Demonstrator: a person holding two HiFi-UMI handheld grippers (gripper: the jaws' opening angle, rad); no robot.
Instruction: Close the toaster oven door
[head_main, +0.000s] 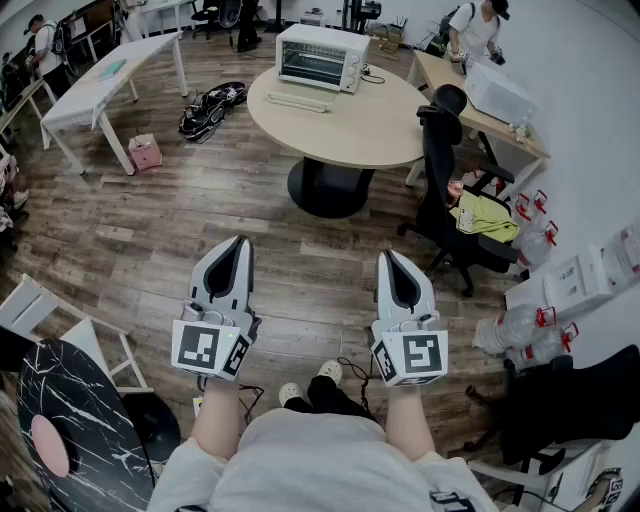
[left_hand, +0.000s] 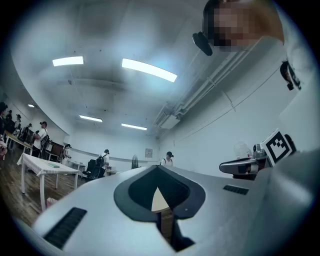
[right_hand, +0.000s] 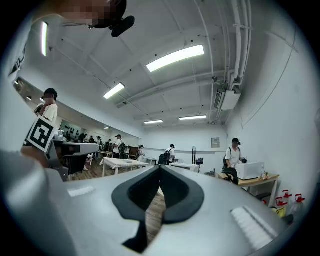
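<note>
Both tools hang low over the wooden floor (head_main: 300, 270), well short of the action: the left gripper (head_main: 237, 245) is clenched on nothing, tips meeting, and the right gripper (head_main: 389, 258) matches it, jaws pressed together and empty. The toaster oven (head_main: 318, 57) sits at the far edge of the round table (head_main: 350, 125) (well apart from both grippers), glass front facing this way.

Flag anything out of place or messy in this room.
A black bag and a pink box lie on the floor left of the round table, and a green cloth is slung over the black chair. Nothing looks spilled or broken.
</note>
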